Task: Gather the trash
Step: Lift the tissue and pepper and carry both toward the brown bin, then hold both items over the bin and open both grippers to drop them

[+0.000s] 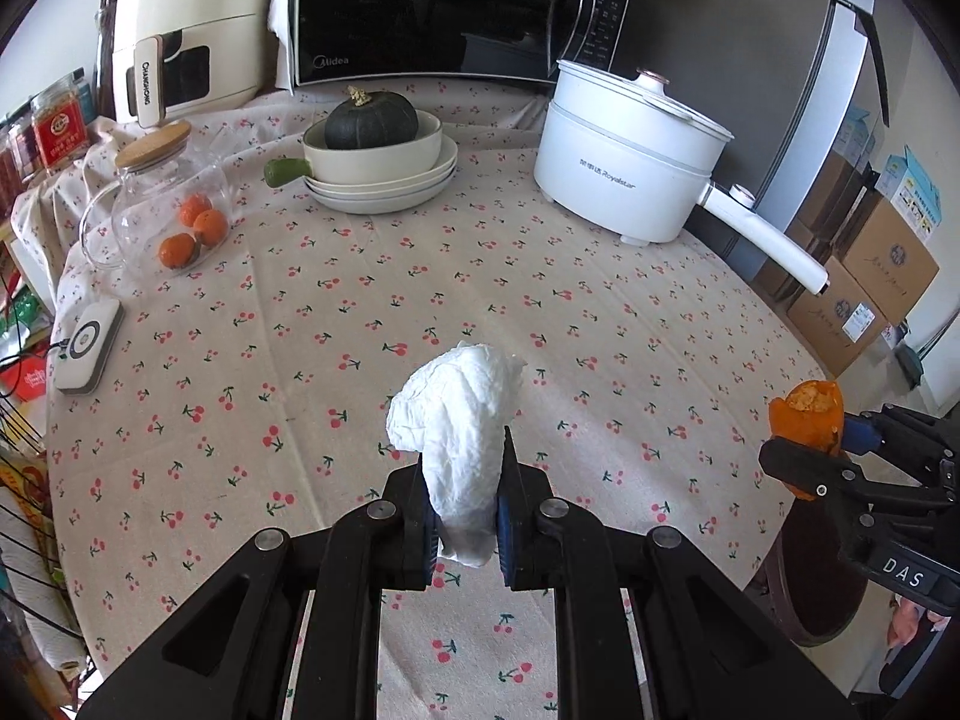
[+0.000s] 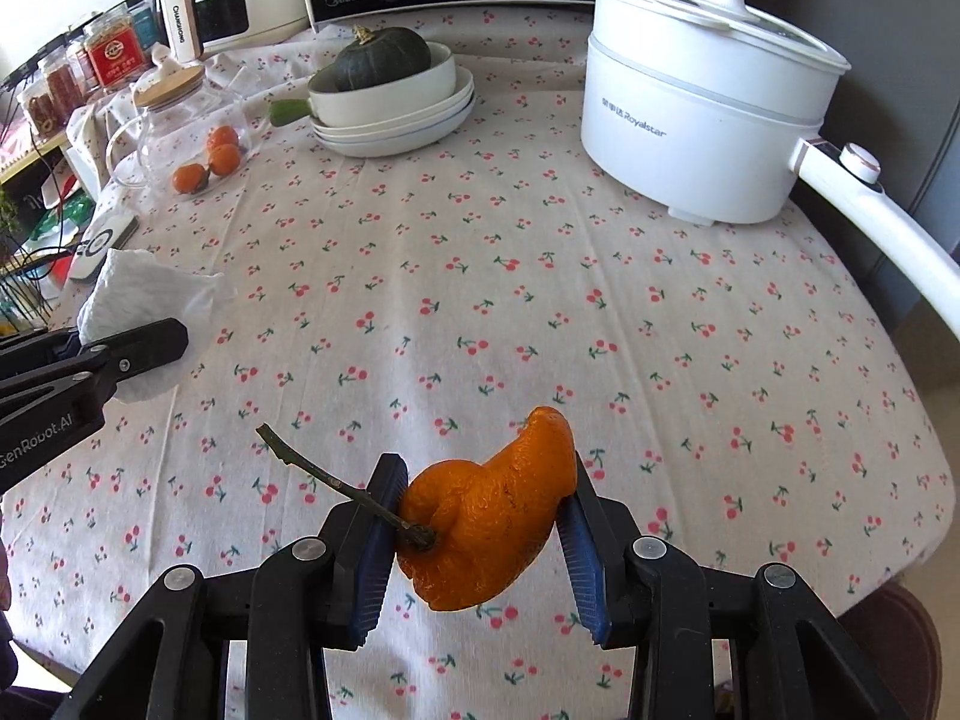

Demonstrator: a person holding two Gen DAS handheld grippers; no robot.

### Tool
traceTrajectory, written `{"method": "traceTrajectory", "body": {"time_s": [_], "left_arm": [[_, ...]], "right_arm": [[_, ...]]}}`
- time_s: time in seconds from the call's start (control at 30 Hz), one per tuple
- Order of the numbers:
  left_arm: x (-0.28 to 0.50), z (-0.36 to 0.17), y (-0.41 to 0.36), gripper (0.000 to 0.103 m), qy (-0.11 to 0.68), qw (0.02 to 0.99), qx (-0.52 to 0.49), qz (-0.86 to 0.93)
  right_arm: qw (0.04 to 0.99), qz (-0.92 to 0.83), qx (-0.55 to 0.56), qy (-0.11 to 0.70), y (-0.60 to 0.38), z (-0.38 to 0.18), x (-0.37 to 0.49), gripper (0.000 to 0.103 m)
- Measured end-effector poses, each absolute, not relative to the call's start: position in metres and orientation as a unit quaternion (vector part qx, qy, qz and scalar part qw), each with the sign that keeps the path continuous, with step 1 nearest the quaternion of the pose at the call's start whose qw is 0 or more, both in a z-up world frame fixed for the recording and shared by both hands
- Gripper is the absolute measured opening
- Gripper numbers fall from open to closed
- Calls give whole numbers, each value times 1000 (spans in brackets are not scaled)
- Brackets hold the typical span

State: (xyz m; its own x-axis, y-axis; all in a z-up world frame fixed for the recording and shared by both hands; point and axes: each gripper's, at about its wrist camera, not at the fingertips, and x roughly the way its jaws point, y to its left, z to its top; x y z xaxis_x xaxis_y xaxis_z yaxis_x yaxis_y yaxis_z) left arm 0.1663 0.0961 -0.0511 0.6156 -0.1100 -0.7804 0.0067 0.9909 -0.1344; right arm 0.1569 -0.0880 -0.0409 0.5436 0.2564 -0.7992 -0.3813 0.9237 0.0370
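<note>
Crumpled white paper tissue (image 1: 456,420): clamped between the blue pads of the left claw (image 1: 462,516), held clear above the cherry-print cloth-covered desk (image 1: 360,300). Orange citrus peel with a thin dark stem (image 2: 486,516): gripped in the right claw (image 2: 480,540), likewise lifted off the desk, near its front edge. Both claws narrowed onto their loads. Further back on the desk: white electric pot with long handle (image 1: 630,150), dark green squash (image 1: 369,120) sitting in stacked cream bowls (image 1: 384,177), glass jar with wooden lid (image 1: 168,204) containing small oranges.
</note>
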Motion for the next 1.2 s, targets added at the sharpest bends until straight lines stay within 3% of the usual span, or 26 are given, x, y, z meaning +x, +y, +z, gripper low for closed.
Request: {"method": "traceTrajectory", "body": {"time_s": [1.2], "left_arm": [[134, -82, -81, 15, 459, 870, 37, -177]], "right_arm": [[887, 74, 4, 455, -259, -72, 79, 44]]}}
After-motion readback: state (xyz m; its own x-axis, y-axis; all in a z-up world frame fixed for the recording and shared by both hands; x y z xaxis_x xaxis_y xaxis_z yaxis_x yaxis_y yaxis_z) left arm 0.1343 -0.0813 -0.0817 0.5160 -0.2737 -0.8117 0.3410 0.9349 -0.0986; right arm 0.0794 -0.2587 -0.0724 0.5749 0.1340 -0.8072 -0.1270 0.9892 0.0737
